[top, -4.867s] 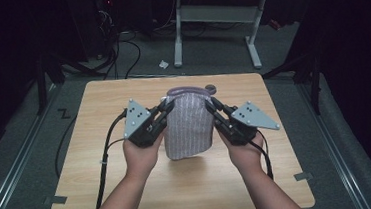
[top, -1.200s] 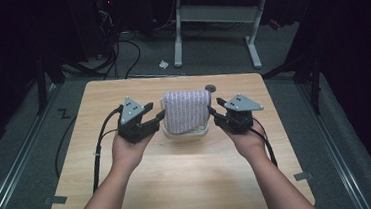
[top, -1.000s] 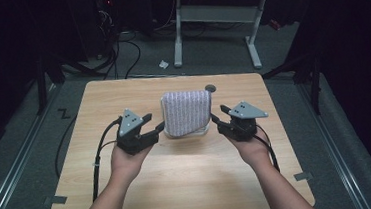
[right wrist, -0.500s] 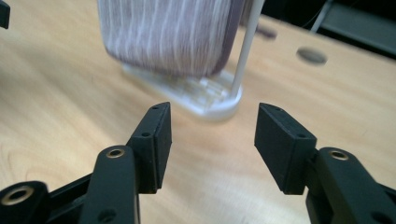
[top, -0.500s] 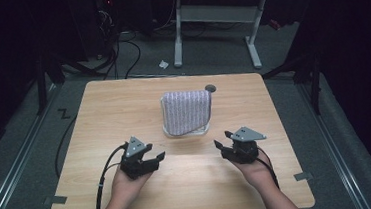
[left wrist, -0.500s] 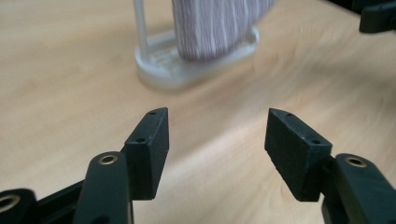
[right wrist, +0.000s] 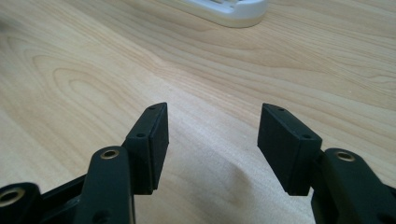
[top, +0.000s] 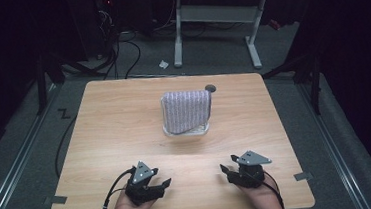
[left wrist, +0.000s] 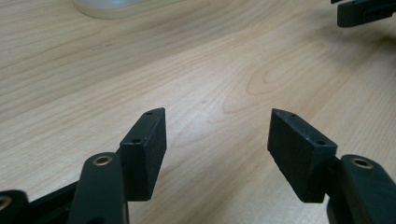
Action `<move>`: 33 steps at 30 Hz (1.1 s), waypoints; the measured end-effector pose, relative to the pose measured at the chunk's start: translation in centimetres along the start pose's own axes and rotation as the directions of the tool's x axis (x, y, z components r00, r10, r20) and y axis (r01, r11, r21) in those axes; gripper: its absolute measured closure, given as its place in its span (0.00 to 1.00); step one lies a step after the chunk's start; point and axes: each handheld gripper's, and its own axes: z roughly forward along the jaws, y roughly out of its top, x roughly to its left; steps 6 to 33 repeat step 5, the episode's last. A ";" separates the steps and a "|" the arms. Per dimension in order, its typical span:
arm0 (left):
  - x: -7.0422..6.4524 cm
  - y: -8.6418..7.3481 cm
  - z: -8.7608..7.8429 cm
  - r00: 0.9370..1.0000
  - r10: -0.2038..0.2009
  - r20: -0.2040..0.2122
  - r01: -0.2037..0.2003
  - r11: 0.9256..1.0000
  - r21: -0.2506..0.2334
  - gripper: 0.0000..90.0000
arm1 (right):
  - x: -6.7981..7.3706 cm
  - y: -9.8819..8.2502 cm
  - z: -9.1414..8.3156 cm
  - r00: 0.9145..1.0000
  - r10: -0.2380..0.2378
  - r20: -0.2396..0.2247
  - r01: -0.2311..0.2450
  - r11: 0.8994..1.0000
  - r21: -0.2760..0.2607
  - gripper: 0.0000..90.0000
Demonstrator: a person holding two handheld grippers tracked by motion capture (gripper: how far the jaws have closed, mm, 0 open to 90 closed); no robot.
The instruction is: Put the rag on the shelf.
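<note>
A folded grey-striped cloth lies draped over a clear shallow container at the middle of the wooden table. Both grippers rest low near the table's front edge, well short of the cloth. My left gripper is open; its jaws have just been opening and hold nothing over the bare wood. My right gripper is open too, its jaws likewise just widened and empty. The container's base shows at the top of the right gripper view.
A small dark round disc sits on the table just behind the cloth. Beyond the far edge stand the white legs of a desk, with cables on the floor. The right gripper's tip shows in the left gripper view.
Both hands have let go of the cloth and drawn back and down to the near edge. The cloth stays on the container. Both pairs of jaws stand wider.
</note>
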 end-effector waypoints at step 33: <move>1.1 -0.2 -0.5 0.997 -0.073 -0.001 0.073 0.997 -0.025 0.40 | 0.2 0.0 0.6 1.000 -0.010 0.001 0.010 1.000 0.010 0.48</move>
